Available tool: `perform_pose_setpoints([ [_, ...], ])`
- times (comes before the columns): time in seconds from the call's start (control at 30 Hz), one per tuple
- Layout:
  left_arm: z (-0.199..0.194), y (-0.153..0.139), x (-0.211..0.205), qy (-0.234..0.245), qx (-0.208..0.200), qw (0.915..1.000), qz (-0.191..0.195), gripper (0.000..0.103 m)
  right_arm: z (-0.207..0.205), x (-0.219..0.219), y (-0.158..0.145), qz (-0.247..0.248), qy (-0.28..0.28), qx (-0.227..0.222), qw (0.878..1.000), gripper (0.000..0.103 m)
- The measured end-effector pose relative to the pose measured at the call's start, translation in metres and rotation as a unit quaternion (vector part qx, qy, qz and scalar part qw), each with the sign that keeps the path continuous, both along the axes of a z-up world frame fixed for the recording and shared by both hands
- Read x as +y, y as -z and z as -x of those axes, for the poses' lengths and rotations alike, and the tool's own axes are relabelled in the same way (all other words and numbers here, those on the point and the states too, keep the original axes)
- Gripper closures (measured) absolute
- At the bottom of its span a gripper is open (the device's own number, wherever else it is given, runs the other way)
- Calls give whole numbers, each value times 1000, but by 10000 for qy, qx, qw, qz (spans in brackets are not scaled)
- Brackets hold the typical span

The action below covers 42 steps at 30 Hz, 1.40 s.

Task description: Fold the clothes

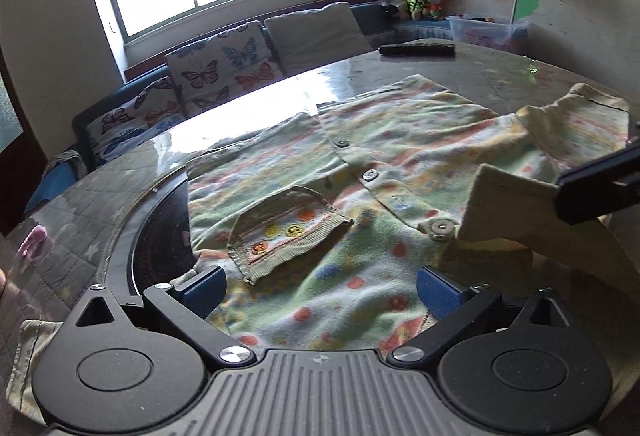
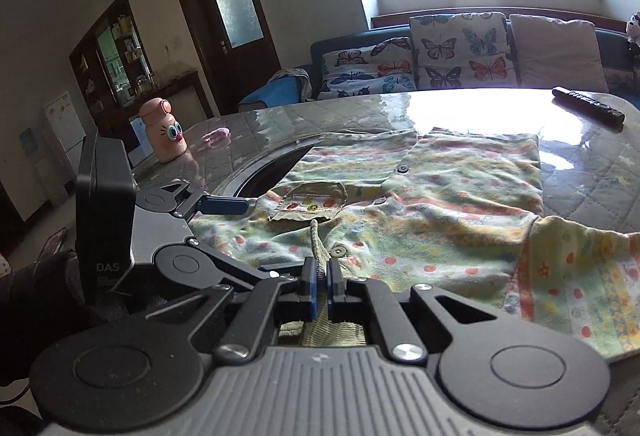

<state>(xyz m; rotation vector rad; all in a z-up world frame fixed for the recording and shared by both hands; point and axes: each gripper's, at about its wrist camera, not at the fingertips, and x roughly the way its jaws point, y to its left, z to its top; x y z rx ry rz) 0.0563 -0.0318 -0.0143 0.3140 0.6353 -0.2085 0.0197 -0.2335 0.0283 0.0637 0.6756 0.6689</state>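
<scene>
Evidently a fold is starting. From the left wrist, the left gripper (image 1: 320,292) hovers wide open over the shirt (image 1: 360,172) spread on the table (image 1: 248,108). From the right wrist, the right gripper (image 2: 320,288) pinches the ribbed collar (image 2: 314,236); next it should carry that edge across.

Garment: we see a small button-front shirt (image 1: 360,172), pale green with orange and yellow dots.
Pose: it lies front up and spread flat, buttons closed.
Pocket: a ribbed chest pocket (image 1: 286,230) sits just ahead of our left jaws.
Collar: the ribbed edge (image 2: 314,236) stands pinched between our right jaws.
Sleeve: one sleeve (image 2: 580,276) lies right of the right jaws.
</scene>
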Motion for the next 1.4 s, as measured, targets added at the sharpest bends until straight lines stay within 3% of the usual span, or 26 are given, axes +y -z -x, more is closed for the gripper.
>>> perform_pose_setpoints([
  [0.3, 18, -10, 15, 151, -34, 9996, 226, 0, 2, 12, 2, 52, -354, 97, 9993, 92],
  [0.4, 24, -15, 25, 69, -96, 9996, 239, 0, 1, 10, 0, -88, -306, 42, 9995, 80],
  [0.47, 27, -19, 32, -6, -154, 9996, 242, 0, -3, 9, 0, -122, -216, 43, 9997, 78],
  [0.73, 29, -39, 46, -293, -417, 9979, 401, 0, -9, 31, 31, 653, -300, 147, 9973, 78],
  [0.83, 26, -41, 39, -231, -440, 9977, 458, 0, 0, 38, 34, 964, -407, -92, 9945, 78],
  [0.9, 22, -40, 31, -179, -423, 9978, 483, 0, 4, 39, 32, 1044, -434, -185, 9934, 73],
  [0.97, 17, -39, 23, -133, -391, 9978, 519, 0, 7, 35, 28, 1014, -405, -237, 9937, 63],
  [1.1, 4, -32, 6, -56, -250, 9981, 557, 0, 8, 28, 30, 1040, -308, -125, 9940, 57],
  [1.27, -5, -14, -12, -7, -49, 9994, 329, 0, 14, 11, 26, 912, -141, -108, 9957, 50],
  [1.4, -5, -2, -16, 10, -8, 9999, 159, 0, 14, -19, 17, 733, 321, -110, 9967, 46],
])
